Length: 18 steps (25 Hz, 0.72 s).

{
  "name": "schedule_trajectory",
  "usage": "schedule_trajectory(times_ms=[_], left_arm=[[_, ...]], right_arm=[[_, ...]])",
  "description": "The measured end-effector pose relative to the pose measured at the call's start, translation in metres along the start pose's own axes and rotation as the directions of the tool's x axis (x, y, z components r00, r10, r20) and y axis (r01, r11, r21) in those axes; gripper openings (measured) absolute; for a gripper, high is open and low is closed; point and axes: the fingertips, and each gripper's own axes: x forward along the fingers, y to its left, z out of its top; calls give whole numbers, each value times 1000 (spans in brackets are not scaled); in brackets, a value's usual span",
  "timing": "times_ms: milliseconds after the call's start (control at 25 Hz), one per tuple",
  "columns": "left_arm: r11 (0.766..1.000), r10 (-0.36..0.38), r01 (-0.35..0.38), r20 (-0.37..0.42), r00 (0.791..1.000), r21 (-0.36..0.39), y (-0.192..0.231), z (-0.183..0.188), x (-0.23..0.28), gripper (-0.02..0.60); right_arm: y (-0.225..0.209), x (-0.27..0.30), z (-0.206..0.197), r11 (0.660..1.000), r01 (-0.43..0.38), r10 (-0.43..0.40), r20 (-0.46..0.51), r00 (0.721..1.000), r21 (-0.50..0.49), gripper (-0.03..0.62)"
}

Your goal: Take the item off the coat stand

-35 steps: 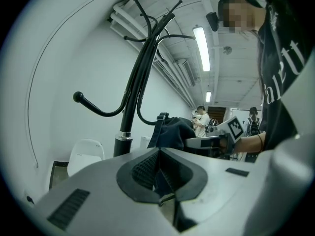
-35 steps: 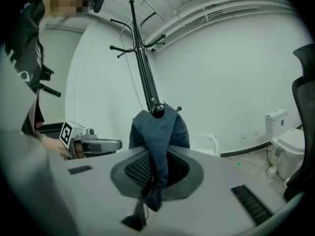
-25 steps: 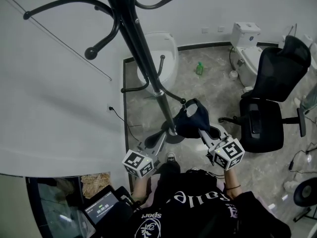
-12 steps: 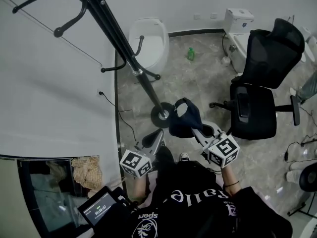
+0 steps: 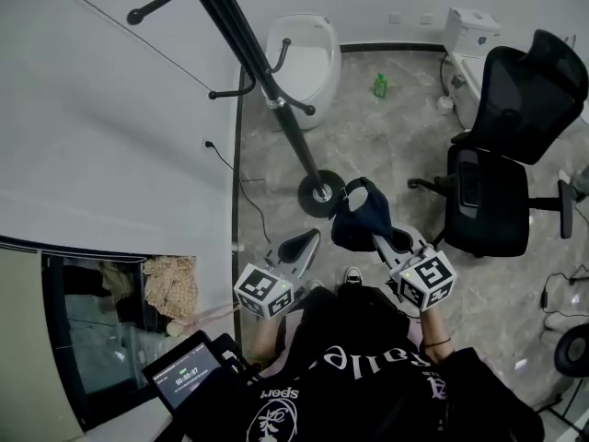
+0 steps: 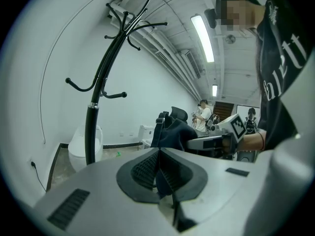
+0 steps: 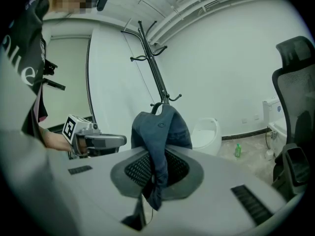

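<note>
The black coat stand (image 5: 276,99) rises from its round base (image 5: 322,194) on the floor in front of me. A dark blue cap (image 5: 361,219) hangs free of the stand, just right of the base. My right gripper (image 5: 375,239) is shut on the cap's fabric, which drapes over the pads in the right gripper view, cap (image 7: 160,129), gripper (image 7: 156,173). My left gripper (image 5: 308,243) is lower left of the cap, shut and empty (image 6: 158,173). The stand's hooks (image 6: 93,85) are bare.
A white oval toilet (image 5: 299,53) stands behind the stand, a green bottle (image 5: 380,86) on the floor further right. A black office chair (image 5: 497,173) is at the right. A small screen (image 5: 189,376) sits lower left. Two people (image 6: 204,114) stand far off.
The cap, held in the right gripper, has come away from the stand's lower hook; the stand now lies further up and left. Both grippers stay shut.
</note>
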Motion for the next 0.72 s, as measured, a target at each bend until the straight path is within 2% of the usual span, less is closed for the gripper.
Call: schedule_trajectory(times_ms=[360, 720], left_arm=[[1000, -6, 6, 1, 1000, 21, -10, -11, -41, 5], [999, 35, -35, 17, 999, 30, -25, -36, -131, 5]], right_arm=[[39, -3, -18, 1000, 8, -8, -12, 1000, -13, 35], [122, -22, -41, 1000, 14, -14, -12, 1000, 2, 35]])
